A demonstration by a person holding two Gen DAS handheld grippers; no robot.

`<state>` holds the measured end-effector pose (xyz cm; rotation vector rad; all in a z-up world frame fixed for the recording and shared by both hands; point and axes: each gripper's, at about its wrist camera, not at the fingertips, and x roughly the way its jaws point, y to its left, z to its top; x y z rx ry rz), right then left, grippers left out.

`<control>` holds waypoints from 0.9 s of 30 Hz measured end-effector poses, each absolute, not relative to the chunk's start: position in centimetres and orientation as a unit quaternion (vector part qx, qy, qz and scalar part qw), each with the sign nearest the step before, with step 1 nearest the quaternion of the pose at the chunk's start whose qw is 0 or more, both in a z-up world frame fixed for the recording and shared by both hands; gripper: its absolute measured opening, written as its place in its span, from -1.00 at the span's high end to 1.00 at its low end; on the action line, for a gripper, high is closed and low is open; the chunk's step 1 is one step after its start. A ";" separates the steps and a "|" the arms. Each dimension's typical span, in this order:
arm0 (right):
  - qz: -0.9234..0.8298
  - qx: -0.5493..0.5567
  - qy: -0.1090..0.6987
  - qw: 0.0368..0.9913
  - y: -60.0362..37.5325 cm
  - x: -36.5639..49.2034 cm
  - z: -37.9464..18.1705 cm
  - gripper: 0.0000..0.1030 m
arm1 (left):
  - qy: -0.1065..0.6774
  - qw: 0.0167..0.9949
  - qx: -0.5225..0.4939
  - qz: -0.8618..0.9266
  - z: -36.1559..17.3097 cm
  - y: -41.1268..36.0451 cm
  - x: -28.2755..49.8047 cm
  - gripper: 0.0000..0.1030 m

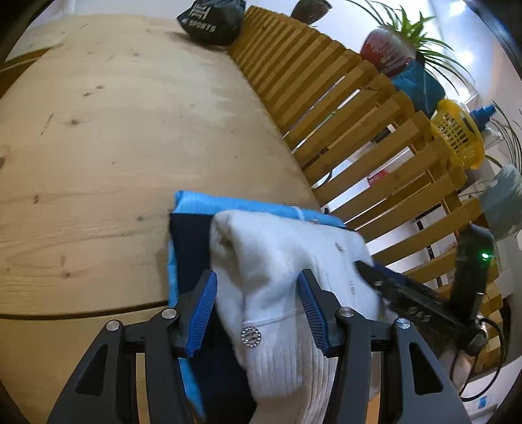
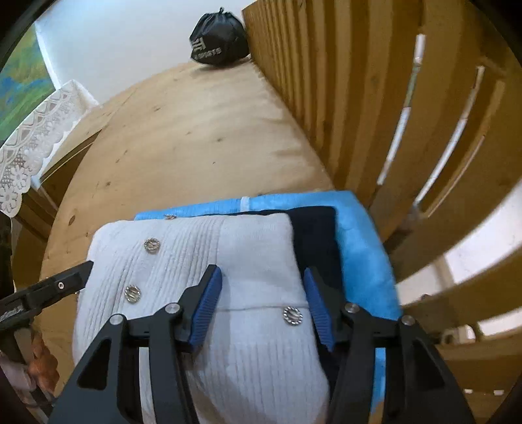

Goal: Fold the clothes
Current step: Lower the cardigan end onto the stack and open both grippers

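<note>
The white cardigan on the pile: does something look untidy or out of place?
Mostly tidy. The white cardigan lies folded on a navy garment and a blue one, but sits off-centre, leaving both uncovered on one side. Nothing looks damaged.

A lived-in home, not a lab or shop. A pale pine table [image 1: 107, 124] with knots fills the left wrist view. Along its edge, from twelve to four o'clock, runs a slatted wooden railing [image 1: 342, 107]. On it, at one to two o'clock, sit a spider plant [image 1: 421, 29] in a red pot [image 1: 388, 52], a yellow plastic basket [image 1: 456, 133] and a teal pot [image 1: 419, 88]. A black sports bag [image 1: 212, 21] rests at twelve o'clock. In the right wrist view, a white lace cloth [image 2: 36, 137] and a colourful painting [image 2: 19, 84] show at nine to ten o'clock.
</note>
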<state>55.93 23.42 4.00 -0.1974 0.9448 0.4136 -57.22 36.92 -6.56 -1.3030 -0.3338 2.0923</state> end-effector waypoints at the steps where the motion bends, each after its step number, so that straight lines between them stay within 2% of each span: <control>1: 0.205 -0.094 0.450 0.864 23.6 55.9 3.7 -0.01 | -0.109 0.326 -0.484 0.805 -6.2 37.3 -56.8 0.05; 3: 0.227 -0.096 0.439 0.864 23.8 54.9 3.2 0.20 | -0.073 0.342 -0.464 0.814 -6.1 38.4 -56.0 0.14; 4: 0.231 -0.104 0.434 0.865 24.0 54.4 3.1 0.41 | -0.063 0.351 -0.458 0.814 -6.1 38.7 -55.6 0.39; 5: 0.230 -0.117 0.428 0.866 24.3 54.0 3.1 0.54 | -0.053 0.357 -0.453 0.815 -6.1 39.0 -55.3 0.52; 6: 0.228 -0.131 0.422 0.868 24.6 53.6 3.2 0.62 | -0.042 0.363 -0.447 0.816 -6.1 39.3 -54.9 0.57; 7: 0.226 -0.144 0.414 0.870 24.8 53.0 3.4 0.68 | -0.032 0.366 -0.440 0.819 -5.9 39.4 -54.6 0.69; 8: 0.224 -0.157 0.404 0.873 25.1 52.4 3.9 0.71 | -0.023 0.368 -0.433 0.823 -5.7 39.5 -54.4 0.74; 13: 0.227 -0.178 0.340 0.895 25.1 49.2 7.3 0.73 | 0.012 0.370 -0.367 0.853 -2.3 38.7 -51.1 0.79; 16: 0.199 -0.202 0.312 0.907 24.9 49.2 7.9 0.73 | 0.047 0.334 -0.363 0.869 -2.7 40.0 -52.8 0.74; 17: 0.170 -0.214 0.313 0.910 24.9 50.3 7.2 0.69 | 0.058 0.321 -0.363 0.873 -3.0 40.5 -53.5 0.54; 19: 0.150 -0.233 0.324 0.905 25.0 51.0 6.3 0.47 | 0.093 0.276 -0.410 0.864 -5.0 41.7 -55.3 0.35; 20: 0.146 -0.242 0.330 0.901 25.0 51.0 6.0 0.44 | 0.108 0.254 -0.443 0.853 -6.1 42.2 -56.2 0.30; 22: 0.138 -0.260 0.343 0.892 25.1 51.2 5.4 0.43 | 0.102 0.264 -0.438 0.853 -5.4 41.5 -55.8 0.23; 24: 0.130 -0.277 0.355 0.883 25.1 51.4 4.7 0.26 | 0.087 0.282 -0.421 0.858 -4.1 40.4 -55.0 0.12; 25: 0.129 -0.281 0.352 0.883 25.0 51.0 5.1 0.04 | 0.076 0.285 -0.410 0.863 -3.1 39.6 -54.5 0.09; 27: 0.123 -0.277 0.322 0.897 24.2 49.2 7.0 0.00 | 0.058 0.285 -0.389 0.874 -1.5 38.6 -54.0 0.08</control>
